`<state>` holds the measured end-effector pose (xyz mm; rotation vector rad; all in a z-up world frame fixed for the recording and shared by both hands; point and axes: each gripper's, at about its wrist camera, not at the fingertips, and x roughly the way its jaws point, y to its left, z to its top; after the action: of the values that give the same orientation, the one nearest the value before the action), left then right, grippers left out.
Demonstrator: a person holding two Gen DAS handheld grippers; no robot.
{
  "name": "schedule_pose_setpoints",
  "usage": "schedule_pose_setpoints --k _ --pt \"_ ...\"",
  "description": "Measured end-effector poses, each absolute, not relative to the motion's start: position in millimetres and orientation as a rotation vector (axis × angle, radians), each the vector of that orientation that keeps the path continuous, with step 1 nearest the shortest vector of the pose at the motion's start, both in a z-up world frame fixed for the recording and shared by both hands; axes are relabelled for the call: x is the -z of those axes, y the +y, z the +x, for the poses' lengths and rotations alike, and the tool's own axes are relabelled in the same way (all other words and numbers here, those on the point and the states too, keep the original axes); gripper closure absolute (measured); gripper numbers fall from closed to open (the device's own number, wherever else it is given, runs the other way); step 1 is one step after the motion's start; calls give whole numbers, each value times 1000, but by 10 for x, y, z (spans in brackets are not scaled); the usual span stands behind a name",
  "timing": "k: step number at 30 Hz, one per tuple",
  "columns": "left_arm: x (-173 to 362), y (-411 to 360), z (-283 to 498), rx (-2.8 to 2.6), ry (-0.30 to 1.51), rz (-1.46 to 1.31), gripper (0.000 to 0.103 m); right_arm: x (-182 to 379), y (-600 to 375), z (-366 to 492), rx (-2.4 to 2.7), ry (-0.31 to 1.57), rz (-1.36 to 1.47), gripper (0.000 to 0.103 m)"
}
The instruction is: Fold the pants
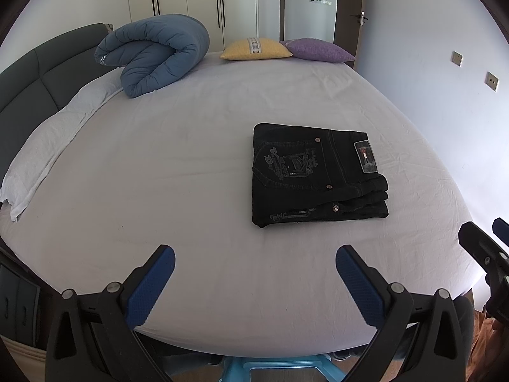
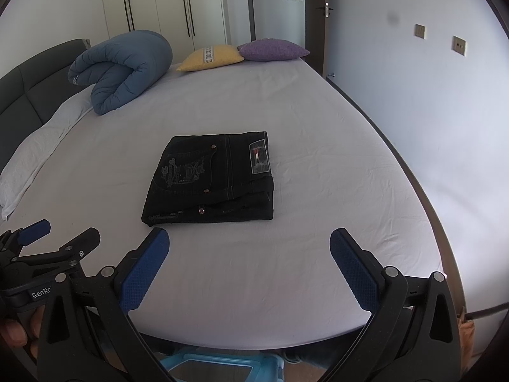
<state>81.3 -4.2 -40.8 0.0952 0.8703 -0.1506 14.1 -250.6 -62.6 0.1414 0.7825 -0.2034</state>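
The left gripper [image 1: 254, 273] is hovering with its jaws spread wide and empty, and the right gripper [image 2: 249, 259] is doing the same. Ahead of both, just beyond the blue pads [image 2: 144, 273], the black pants [image 2: 213, 178] are lying on the bed sheet [image 2: 318, 159], already folded into a thick, tidy stack. Being denim, they are probably handling heavy and fairly stiff; the near folded edge looks the best place to grip.
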Motion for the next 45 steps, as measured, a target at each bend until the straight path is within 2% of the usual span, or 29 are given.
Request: schedule_pose_setpoints --k 45 --pt "461 -74 772 155 887 82 0 714 -2465 89 202 791 143 0"
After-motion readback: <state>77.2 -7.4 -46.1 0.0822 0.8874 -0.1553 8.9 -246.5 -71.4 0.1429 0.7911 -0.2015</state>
